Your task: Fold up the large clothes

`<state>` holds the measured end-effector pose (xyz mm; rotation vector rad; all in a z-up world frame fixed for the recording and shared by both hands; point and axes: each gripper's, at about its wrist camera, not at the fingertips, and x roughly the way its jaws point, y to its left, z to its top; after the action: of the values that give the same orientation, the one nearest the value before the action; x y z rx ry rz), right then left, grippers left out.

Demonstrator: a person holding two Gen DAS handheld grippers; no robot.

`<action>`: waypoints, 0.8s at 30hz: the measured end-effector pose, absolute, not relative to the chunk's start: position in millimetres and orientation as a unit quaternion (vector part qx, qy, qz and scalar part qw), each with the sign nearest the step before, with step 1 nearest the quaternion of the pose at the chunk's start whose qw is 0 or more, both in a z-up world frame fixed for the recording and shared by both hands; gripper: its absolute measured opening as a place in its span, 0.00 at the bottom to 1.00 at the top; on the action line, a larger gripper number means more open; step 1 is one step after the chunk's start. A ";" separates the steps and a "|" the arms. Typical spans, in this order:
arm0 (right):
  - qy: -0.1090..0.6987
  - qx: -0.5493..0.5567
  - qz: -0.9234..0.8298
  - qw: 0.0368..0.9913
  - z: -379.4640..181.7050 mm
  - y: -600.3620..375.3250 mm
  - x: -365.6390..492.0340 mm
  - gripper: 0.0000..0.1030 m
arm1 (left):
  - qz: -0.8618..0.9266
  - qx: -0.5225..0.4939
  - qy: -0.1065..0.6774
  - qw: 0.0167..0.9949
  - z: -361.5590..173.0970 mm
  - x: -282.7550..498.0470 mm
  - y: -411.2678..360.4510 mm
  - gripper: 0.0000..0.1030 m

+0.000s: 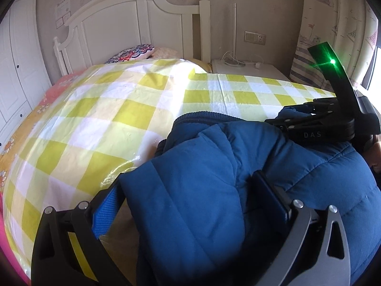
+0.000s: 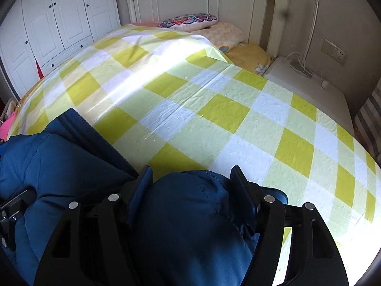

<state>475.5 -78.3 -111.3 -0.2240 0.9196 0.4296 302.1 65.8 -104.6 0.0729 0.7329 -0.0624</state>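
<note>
Blue padded jacket [image 1: 202,166]: bunched between pads of left gripper [image 1: 190,197] and right gripper [image 2: 191,178], both clamping it; "DAS" lettering on right gripper body; checked sheet [image 2: 214,109] beyond fingertips.

Blue padded jacket [image 1: 214,166] bunched up on a bed.

The jacket was deep blue, quilted and puffy, with stitched seams crossing its panels. It lay heaped in thick folds at the near edge of a yellow-and-white checked sheet [image 1: 107,119], one rounded fold rising above the rest. In the right wrist view the same blue bulk [image 2: 185,214] filled the lower left, a darker ribbed edge showing along its far side.
</note>
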 end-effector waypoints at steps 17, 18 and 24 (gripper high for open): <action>0.331 -0.076 0.179 0.924 -71.1 -68.2 264.4 0.90 | -0.035 0.033 0.356 0.933 -105.2 301.6 67.1 0.98; 0.318 -0.077 0.162 0.931 -82.9 -63.7 253.4 0.90 | -0.038 0.029 0.358 0.933 -106.1 302.2 68.4 0.98; 0.356 -0.058 0.158 0.919 -64.7 -71.1 239.7 0.91 | -0.033 0.051 0.366 0.929 -96.8 295.6 66.4 0.98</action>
<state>239.7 -71.1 -64.7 -0.1202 0.7326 0.3238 295.6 66.4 -96.8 0.1050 0.7506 -0.0667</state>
